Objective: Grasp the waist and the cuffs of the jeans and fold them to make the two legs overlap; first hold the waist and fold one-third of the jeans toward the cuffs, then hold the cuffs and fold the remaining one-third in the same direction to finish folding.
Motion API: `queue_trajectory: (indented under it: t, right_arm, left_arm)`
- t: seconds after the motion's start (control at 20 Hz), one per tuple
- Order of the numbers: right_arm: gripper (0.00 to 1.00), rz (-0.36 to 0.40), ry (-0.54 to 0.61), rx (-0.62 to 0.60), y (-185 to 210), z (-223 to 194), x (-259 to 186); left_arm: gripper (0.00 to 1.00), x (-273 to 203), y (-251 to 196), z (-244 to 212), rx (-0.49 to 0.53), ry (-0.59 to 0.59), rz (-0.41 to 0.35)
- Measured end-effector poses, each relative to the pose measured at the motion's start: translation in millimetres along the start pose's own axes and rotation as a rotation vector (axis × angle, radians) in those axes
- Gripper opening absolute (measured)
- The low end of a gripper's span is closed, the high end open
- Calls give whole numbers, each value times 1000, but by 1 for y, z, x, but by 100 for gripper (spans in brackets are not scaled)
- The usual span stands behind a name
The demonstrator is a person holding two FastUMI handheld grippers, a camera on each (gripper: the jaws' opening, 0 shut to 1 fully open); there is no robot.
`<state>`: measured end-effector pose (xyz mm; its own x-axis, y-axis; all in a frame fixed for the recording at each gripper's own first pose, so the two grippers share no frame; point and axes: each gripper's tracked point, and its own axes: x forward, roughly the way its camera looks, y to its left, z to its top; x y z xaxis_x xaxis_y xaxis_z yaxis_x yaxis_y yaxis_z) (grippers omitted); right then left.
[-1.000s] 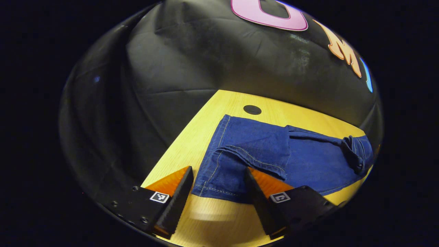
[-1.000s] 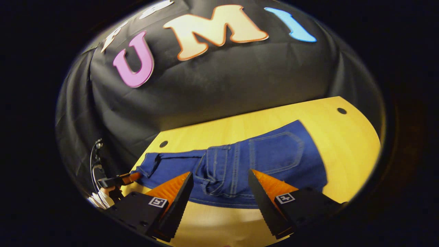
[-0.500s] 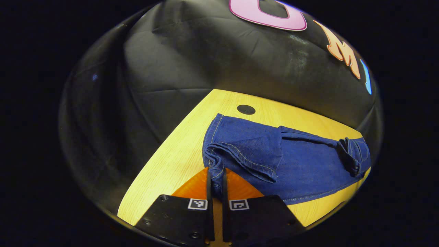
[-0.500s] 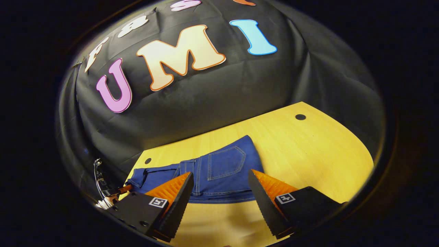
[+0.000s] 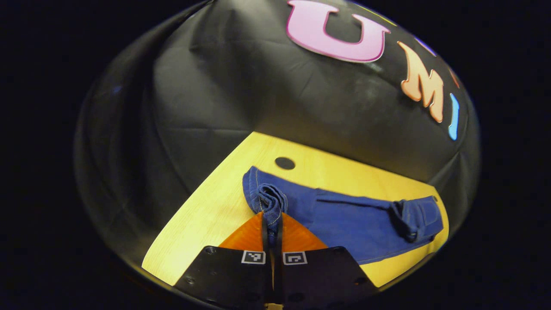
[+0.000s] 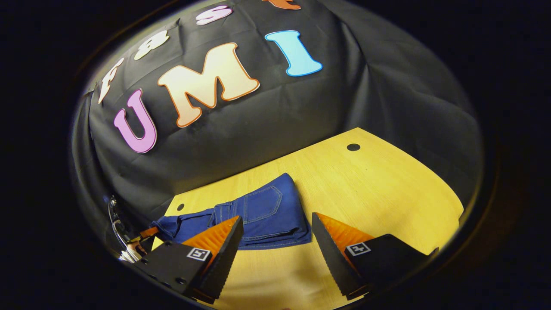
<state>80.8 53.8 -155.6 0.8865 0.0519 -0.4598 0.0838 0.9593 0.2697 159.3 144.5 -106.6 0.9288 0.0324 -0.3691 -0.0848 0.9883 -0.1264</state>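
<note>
Left hand-held gripper (image 5: pixel 272 224) pinches jeans (image 5: pixel 344 215) cuffs; right hand-held gripper (image 6: pixel 275 241) gapes wide.

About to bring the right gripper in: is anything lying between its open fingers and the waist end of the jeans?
Nothing visible: only bare yellow wooden table separates the right gripper from the folded blue denim jeans.

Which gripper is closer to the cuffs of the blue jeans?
The left. The left gripper is shut on the cuff end of the blue denim jeans, bunching it. The right gripper hangs open near the waist, touching nothing.
</note>
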Motion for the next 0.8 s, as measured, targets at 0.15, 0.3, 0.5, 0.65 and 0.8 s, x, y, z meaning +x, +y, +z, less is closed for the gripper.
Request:
queue_trajectory:
  t: [0.15, 0.3, 0.5, 0.65, 0.8]
  right_arm:
    - [94, 42, -8, -12, -7, 15, -7]
    - [99, 72, 1, -38, -31, 24, -13]
    - [93, 99, 66, -143, -72, 20, -14]
    - [98, 126, 106, -211, -89, 12, -11]
    - [98, 165, 142, -211, -96, 5, -9]
  left_arm:
    - [0, -10, -40, 18, -19, -30, -80]
    - [0, -17, -102, 38, -33, -71, -118]
    - [0, -27, -191, 55, 18, -103, -155]
    - [0, -30, -257, 58, 54, -96, -196]
    - [0, -26, -320, 58, 63, -78, -254]
